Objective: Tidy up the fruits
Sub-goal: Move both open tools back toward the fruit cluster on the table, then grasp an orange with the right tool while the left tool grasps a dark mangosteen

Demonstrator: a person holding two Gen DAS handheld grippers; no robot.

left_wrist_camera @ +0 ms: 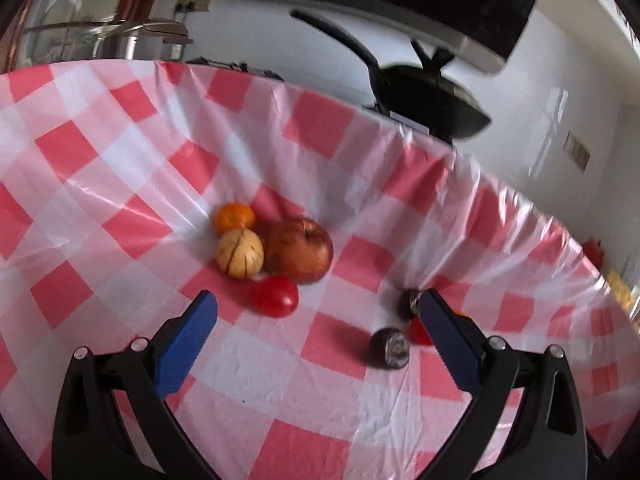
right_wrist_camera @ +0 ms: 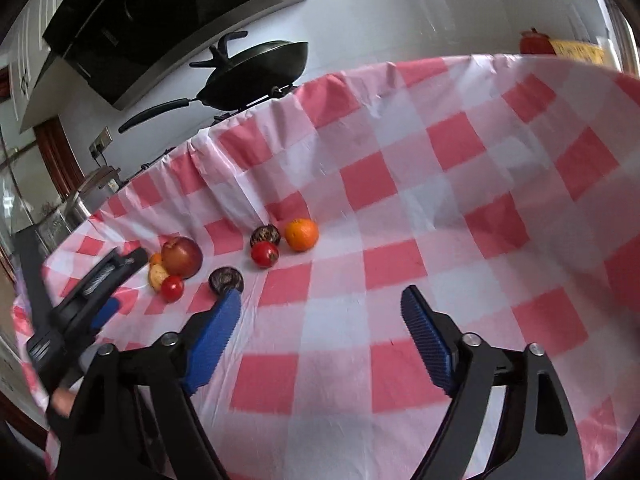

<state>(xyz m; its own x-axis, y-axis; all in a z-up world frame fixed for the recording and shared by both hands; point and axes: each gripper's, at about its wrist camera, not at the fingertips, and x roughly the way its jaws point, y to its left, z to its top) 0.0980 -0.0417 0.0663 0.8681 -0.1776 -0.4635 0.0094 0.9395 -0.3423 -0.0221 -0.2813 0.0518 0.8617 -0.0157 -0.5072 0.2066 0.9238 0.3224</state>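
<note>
In the left wrist view a small orange (left_wrist_camera: 235,218), a tan round fruit (left_wrist_camera: 240,253), a brownish-red apple (left_wrist_camera: 300,250) and a red tomato (left_wrist_camera: 275,296) lie bunched on the red-and-white checked cloth (left_wrist_camera: 100,160). My left gripper (left_wrist_camera: 316,300) is open just short of them, with nothing between its fingers. By its right finger lie two dark round fruits (left_wrist_camera: 389,348) (left_wrist_camera: 410,302) and a half-hidden tomato (left_wrist_camera: 418,332). The right wrist view has my right gripper (right_wrist_camera: 320,296) open over bare cloth. A larger orange (right_wrist_camera: 302,234), a tomato (right_wrist_camera: 264,254) and a dark fruit (right_wrist_camera: 226,280) lie ahead and left of it.
A black wok (right_wrist_camera: 256,68) sits on a stove behind the table's far edge, under a dark range hood (right_wrist_camera: 160,20). A steel pot (left_wrist_camera: 132,40) stands at the back left. The left gripper's blue pad (right_wrist_camera: 105,311) shows at the left, near the apple (right_wrist_camera: 181,257).
</note>
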